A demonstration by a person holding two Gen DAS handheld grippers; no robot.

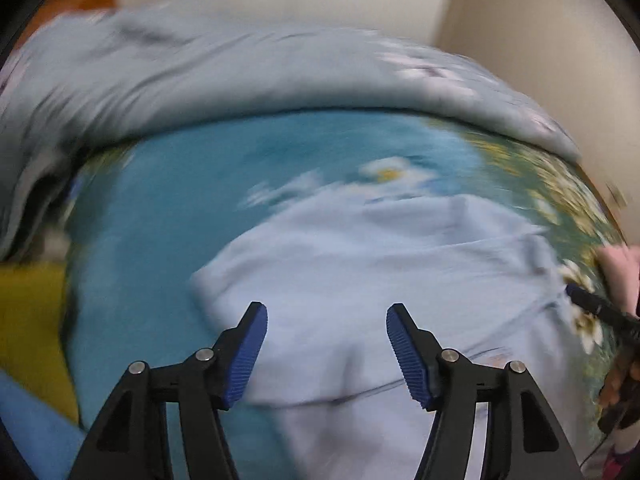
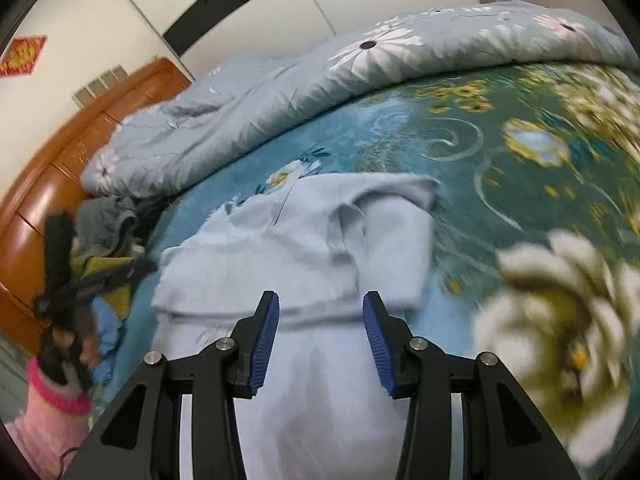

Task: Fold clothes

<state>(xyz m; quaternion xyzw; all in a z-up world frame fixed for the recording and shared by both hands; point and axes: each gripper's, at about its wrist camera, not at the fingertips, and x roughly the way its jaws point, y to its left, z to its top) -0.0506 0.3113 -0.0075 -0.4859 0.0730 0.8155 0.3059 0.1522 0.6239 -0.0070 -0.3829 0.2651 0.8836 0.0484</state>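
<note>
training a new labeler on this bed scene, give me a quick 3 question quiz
1. True or false: the left gripper is shut on the light blue garment.
2. Multiple choice: the garment lies on A) the wooden headboard, B) the blue flowered bedsheet, C) the floor.
3. Fill in: bunched along the far side of the bed is a pale grey-blue ____ with white flowers.

Key:
1. False; both it and the right gripper are open and hold nothing.
2. B
3. quilt

Floral teal bedsheet (image 2: 500,168), grey-blue daisy quilt (image 2: 304,92) bunched behind it, orange wooden headboard (image 2: 60,168) — red wall decoration (image 2: 22,56)
</note>
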